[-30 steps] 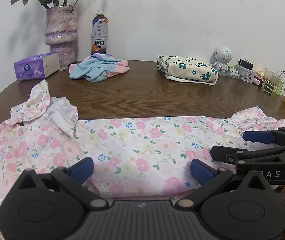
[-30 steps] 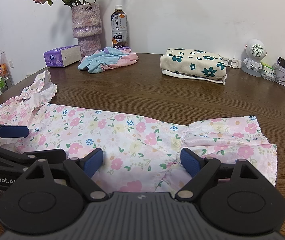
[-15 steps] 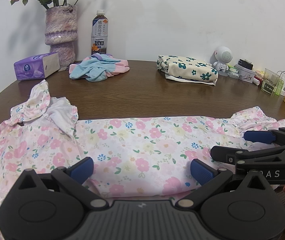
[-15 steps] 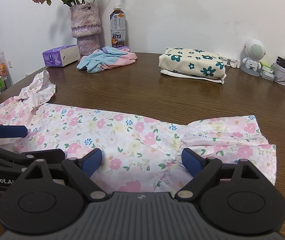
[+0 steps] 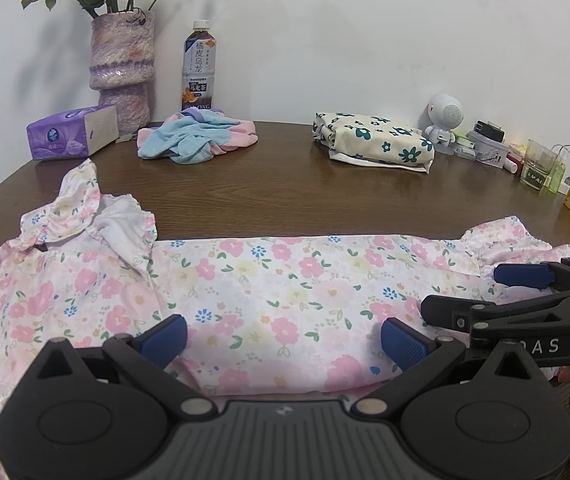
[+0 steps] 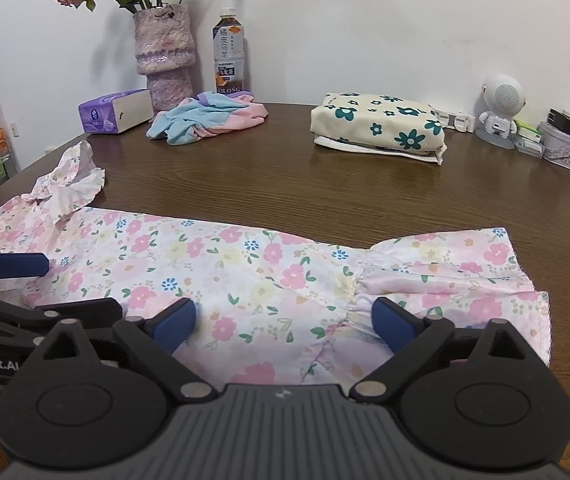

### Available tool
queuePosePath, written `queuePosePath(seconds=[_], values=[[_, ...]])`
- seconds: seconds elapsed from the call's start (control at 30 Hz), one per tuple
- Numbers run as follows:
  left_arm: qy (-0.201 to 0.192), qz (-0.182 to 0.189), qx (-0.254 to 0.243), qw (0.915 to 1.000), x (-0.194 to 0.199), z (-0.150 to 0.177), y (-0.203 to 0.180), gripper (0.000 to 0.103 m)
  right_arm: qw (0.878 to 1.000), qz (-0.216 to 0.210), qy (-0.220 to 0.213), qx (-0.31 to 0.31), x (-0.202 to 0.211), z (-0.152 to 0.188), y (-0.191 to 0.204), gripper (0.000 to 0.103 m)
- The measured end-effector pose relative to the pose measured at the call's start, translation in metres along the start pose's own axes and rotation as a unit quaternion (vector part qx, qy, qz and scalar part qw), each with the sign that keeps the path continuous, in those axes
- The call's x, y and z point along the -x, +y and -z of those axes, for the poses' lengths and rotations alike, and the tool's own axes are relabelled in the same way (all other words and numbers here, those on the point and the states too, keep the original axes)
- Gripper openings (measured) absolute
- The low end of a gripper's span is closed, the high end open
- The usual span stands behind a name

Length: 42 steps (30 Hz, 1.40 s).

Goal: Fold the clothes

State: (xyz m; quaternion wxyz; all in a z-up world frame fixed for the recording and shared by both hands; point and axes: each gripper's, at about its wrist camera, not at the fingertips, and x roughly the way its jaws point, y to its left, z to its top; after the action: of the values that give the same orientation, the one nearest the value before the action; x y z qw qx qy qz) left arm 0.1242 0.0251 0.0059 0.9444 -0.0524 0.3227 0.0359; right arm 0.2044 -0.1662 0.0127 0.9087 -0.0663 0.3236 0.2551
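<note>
A pink floral dress (image 5: 285,280) lies folded into a long band across the brown table (image 5: 285,188), collar ruffles at the left and hem at the right (image 6: 485,272). My left gripper (image 5: 283,340) stands open over the band's near edge, and its blue pads hold nothing. My right gripper (image 6: 283,322) hovers over the skirt part of the dress (image 6: 245,264). Its jaws are opening, with cloth beneath them but none pinched. Each gripper shows in the other's view: the right gripper (image 5: 485,294) at the right edge, the left gripper (image 6: 51,286) at the left edge.
At the back lie a folded cream garment with teal flowers (image 5: 373,142) and a crumpled blue and pink cloth (image 5: 195,142). A tissue box (image 5: 71,132), vase (image 5: 123,64) and bottle (image 5: 199,68) stand by the wall. A small white figure (image 6: 501,108) and boxes crowd the back right.
The right gripper's jaws have spread a little wider. The left gripper and the dress have not moved.
</note>
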Motion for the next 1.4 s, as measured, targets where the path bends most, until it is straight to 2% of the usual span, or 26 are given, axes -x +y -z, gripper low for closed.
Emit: queuePosePath(seconds=[0.1, 0.27, 0.53, 1.4], values=[[-0.004, -0.004, -0.001, 1.0, 0.003, 0.0, 0.0, 0.103, 1.0, -0.001, 0.001, -0.003, 0.0, 0.0, 0.0, 0.102], [-0.037, -0.016, 0.003, 0.9992, 0.016, -0.005, 0.002, 0.103, 1.0, 0.002, 0.005, 0.005, 0.0, -0.001, 0.002, 0.102], [0.01, -0.042, 0.01, 0.999, 0.002, -0.002, 0.006, 0.103, 1.0, 0.005, 0.008, 0.011, 0.0, -0.001, 0.003, 0.102], [0.009, -0.042, 0.004, 0.9991, 0.0, 0.001, 0.005, 0.103, 1.0, 0.007, 0.011, 0.007, -0.002, -0.002, 0.004, 0.102]])
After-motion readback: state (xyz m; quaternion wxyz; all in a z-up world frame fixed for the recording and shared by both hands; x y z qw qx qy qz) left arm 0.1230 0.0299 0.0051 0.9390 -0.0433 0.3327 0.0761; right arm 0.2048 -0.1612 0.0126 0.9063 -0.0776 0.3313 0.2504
